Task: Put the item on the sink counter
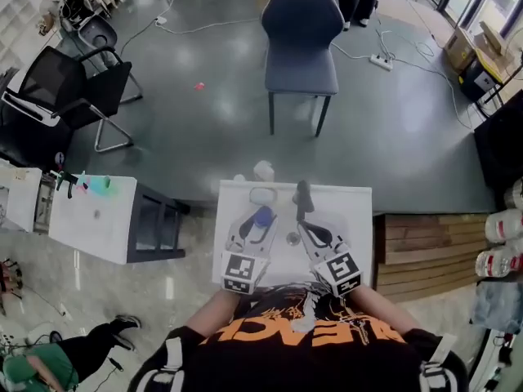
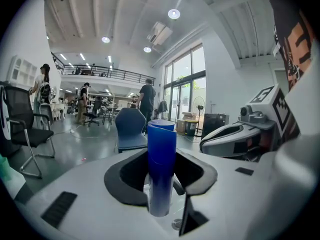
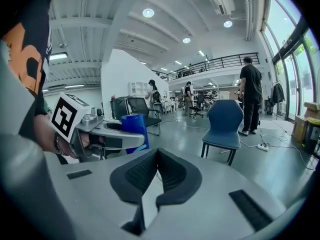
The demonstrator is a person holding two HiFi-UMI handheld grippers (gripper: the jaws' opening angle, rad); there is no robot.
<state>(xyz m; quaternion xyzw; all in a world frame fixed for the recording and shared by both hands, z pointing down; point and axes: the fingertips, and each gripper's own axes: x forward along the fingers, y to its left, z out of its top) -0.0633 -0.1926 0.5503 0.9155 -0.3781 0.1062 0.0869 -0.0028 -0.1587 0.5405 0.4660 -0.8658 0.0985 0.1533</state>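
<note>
Office chair (image 1: 69,88): a black one is standing far off on the left, on the grey floor.
Side table (image 1: 90,215): a white one is sitting left of the sink counter, and a small green thing (image 1: 100,184) is lying near its far edge.
Left gripper (image 1: 258,221): the person is holding it out over the counter from the near side, and its jaws are clamping a blue container from both sides.
Blue container (image 2: 161,159): this plain blue cylinder is standing upright between those jaws, over the left half of the counter. I cannot tell whether its base is touching the surface.
Drain (image 1: 292,238): a small round one is showing in the counter between the two grippers, just right of the container.
Blue chair (image 1: 301,43): it is standing well beyond the counter, out on the far floor.
Right gripper (image 3: 156,156): it is pointing away from the person beside the left one, with its dark jaws pressing together at the tips and nothing between them.
Sink counter (image 1: 355,215): the white top is lying directly in front of the person, with both grippers reaching over it.
Wooden slats (image 1: 425,247): they are lying just right of the counter.
White tubs (image 1: 502,243): several with red labels are sitting at the far right edge.
</note>
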